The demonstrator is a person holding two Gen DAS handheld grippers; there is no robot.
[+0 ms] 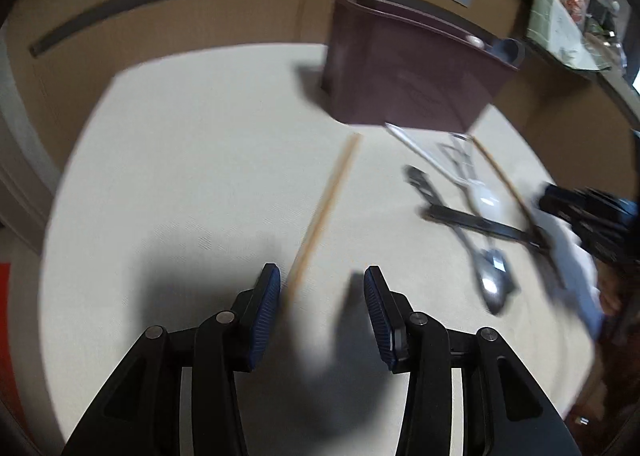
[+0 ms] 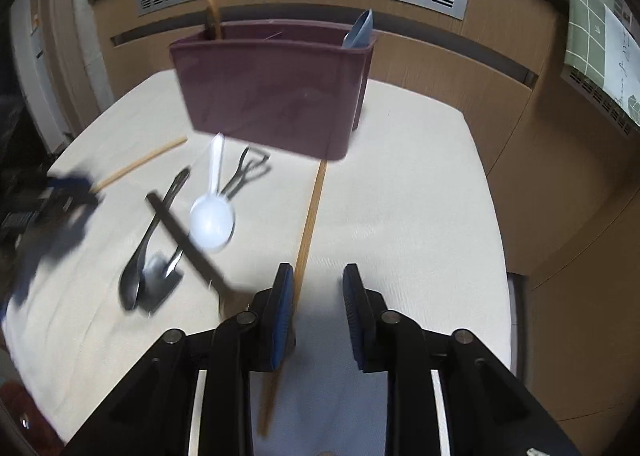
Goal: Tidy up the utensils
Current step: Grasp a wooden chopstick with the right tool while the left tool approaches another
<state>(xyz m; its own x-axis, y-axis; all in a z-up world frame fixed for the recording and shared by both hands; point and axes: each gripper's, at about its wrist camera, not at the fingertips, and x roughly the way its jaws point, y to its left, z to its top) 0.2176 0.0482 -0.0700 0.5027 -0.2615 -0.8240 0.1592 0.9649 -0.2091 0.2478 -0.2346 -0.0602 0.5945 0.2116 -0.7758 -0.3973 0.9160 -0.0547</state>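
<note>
Utensils: mostly still out. The maroon caddy (image 2: 276,92) stands at the back of the cream surface (image 2: 420,196), and only a few pieces are in it as far as I can see: a wooden stick plus something dark (image 2: 212,22) poking up at its left end, and a blue scoop (image 2: 360,34) at its right end. Can't see the inside or its dividers.

Loose on the surface:
- white plastic spoon (image 2: 211,216), just in front of the caddy
- wire tongs-like piece (image 2: 246,172) beside the spoon handle, too blurred to name for sure
- metal spoon (image 2: 138,268) and a black-handled flat tool (image 2: 188,244), crossing each other in a pile
- one wooden chopstick (image 2: 308,224) running from the caddy's base toward the right gripper (image 2: 318,288)
- a second chopstick (image 1: 324,212) to the left of the pile, running toward the left gripper (image 1: 322,288)

Right gripper: fingers spread, nothing held. The chopstick runs right along the inner face of the left finger (image 2: 282,296); can't tell if it touches.

Left gripper: fingers spread too, empty. Its chopstick's near end sits just beside its left finger (image 1: 266,292), inside the gap.

Both views are motion-blurred, so fine contact is a guess.

My read: early stage. Roughly three items sorted, six or so left. Both grippers look lined up on a chopstick each, so those are probably next, then the pile.
</note>
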